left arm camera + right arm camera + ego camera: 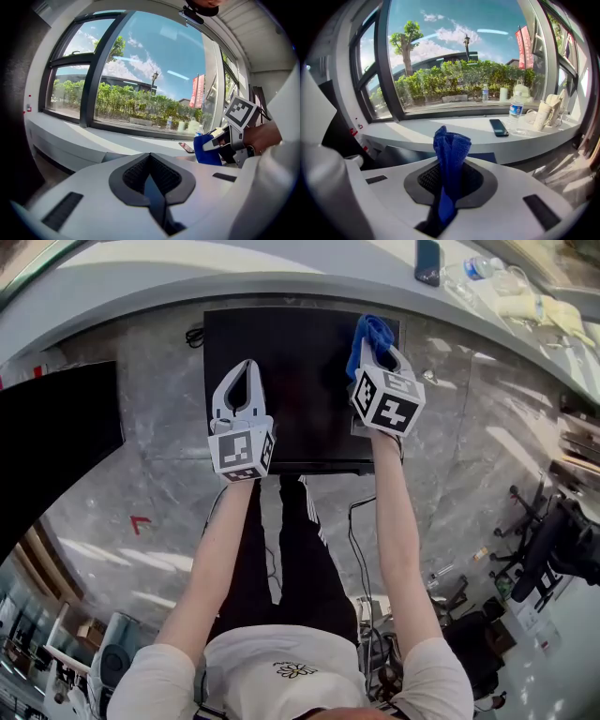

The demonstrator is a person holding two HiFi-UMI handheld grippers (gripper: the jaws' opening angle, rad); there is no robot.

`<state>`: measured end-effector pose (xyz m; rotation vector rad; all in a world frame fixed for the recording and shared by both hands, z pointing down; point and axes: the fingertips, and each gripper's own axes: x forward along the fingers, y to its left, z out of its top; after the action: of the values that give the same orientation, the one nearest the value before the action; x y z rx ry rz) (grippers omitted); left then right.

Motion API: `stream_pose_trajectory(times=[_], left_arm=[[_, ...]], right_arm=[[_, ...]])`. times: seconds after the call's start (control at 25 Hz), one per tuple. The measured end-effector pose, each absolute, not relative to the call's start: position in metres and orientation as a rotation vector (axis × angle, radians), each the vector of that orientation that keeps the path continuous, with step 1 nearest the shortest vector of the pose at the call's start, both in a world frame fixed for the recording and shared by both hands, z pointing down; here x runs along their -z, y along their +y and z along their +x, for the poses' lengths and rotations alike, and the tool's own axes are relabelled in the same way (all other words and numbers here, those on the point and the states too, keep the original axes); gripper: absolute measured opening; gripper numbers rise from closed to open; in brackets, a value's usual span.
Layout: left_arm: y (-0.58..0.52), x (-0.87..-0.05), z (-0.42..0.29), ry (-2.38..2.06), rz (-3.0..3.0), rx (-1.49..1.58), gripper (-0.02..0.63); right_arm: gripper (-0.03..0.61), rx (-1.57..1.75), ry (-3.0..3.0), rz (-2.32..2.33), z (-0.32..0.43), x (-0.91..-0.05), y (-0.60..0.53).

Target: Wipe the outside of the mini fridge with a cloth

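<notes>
The mini fridge (pixel 300 390) is a black box seen from above, standing against the curved window counter. My right gripper (pixel 379 345) hangs over its back right corner, shut on a blue cloth (pixel 369 332). The cloth (pixel 451 150) stands up in a bunch out of the closed jaws of the right gripper (pixel 449 176). My left gripper (pixel 247 367) hovers over the fridge's left half, shut with nothing in it. In the left gripper view the left gripper (pixel 151 161) has its jaws together, and the cloth (pixel 206 149) shows at the right in the other gripper.
A white window counter (pixel 281 273) runs behind the fridge with a phone (pixel 427 261) and a water bottle (pixel 483 266) on it. A black panel (pixel 56 437) stands to the left. Cables (pixel 358 549) trail on the marble floor; office chairs (pixel 548 554) are at the right.
</notes>
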<state>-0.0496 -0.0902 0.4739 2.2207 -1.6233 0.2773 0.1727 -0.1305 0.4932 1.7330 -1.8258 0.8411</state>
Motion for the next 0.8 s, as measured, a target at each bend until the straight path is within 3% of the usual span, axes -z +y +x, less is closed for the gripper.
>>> stream_pose_trajectory(times=[0.44,0.8], left_arm=[[-0.071,-0.462,-0.184,-1.821,2.060,-0.256,0.005],[-0.061,-0.464,-0.236,-1.873,1.997,-0.245,0.005]], right_arm=[[0.064,-0.807,-2.062,1.435,-0.028,-0.473,-0.133],[0.064,-0.939,-2.164,1.264,-0.143,-0.473,-0.120]])
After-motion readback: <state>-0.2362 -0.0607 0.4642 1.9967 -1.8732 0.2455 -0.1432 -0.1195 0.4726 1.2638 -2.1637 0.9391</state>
